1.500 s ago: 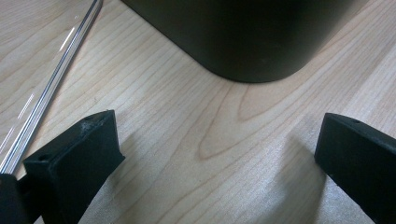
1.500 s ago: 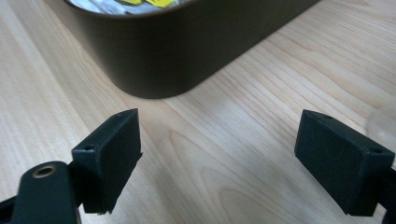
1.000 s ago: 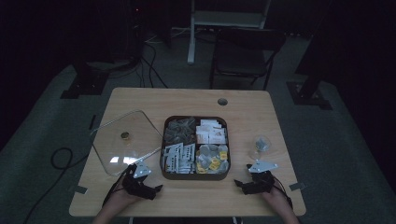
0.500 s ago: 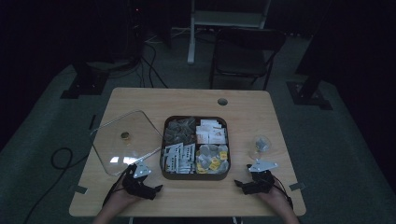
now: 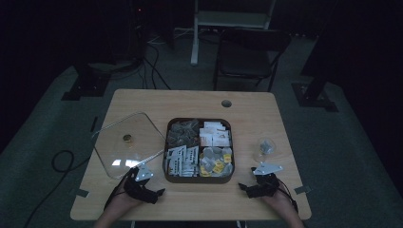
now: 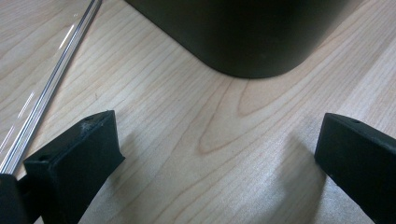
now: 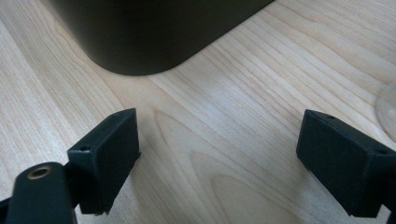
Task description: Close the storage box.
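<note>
A wooden table (image 5: pixel 142 102) stood on a grey carpeted floor (image 5: pixel 361 156), with a round cable hole (image 5: pixel 226 103) near its far edge, right of the middle. Beyond the far edge stood a dark chair (image 5: pixel 247 52) and, to its left, the pale frame of a stand (image 5: pixel 228 21). Black cables (image 5: pixel 152 71) ran over the floor off the far left corner, and another cable looped (image 5: pixel 62 161) beside the table's left edge. Dark stand feet lay at either side, left (image 5: pixel 81 88) and right (image 5: pixel 316 92).
</note>
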Motion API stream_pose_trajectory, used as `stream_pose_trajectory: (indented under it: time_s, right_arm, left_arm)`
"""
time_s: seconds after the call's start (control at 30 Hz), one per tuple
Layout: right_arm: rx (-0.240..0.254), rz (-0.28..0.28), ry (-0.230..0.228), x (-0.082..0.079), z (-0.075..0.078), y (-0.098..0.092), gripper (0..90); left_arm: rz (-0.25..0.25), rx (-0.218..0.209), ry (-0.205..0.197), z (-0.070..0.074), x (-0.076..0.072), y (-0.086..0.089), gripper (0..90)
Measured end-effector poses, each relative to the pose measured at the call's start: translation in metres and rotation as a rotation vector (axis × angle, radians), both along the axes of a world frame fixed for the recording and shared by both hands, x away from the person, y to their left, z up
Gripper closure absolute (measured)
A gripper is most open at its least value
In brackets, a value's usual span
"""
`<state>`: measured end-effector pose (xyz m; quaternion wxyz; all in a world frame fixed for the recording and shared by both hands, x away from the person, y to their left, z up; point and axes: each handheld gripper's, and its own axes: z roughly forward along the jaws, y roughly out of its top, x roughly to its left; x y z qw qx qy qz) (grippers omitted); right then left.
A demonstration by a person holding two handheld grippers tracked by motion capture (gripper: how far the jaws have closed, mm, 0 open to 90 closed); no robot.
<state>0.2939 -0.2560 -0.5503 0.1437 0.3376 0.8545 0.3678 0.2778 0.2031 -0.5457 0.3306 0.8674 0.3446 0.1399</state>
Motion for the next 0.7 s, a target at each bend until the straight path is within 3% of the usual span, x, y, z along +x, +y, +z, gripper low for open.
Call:
stream_pose_trajectory:
  time_s: [0.1,0.43,0.7]
  right_arm:
    - [0.0,0.0,0.0,0.0,0.0,0.0,12.8]
    - [0.0,0.0,0.0,0.0,0.0,0.0,12.8]
    - [0.0,0.0,0.0,0.0,0.0,0.0,12.8]
  left_arm:
    - [0.004,0.01,0.005,0.001,0.0,0.002,0.8]
    - [0.012,-0.014,-0.006,0.01,0.002,0.006,0.8]
    - [0.047,-0.038,-0.048,0.019,0.006,0.014,0.8]
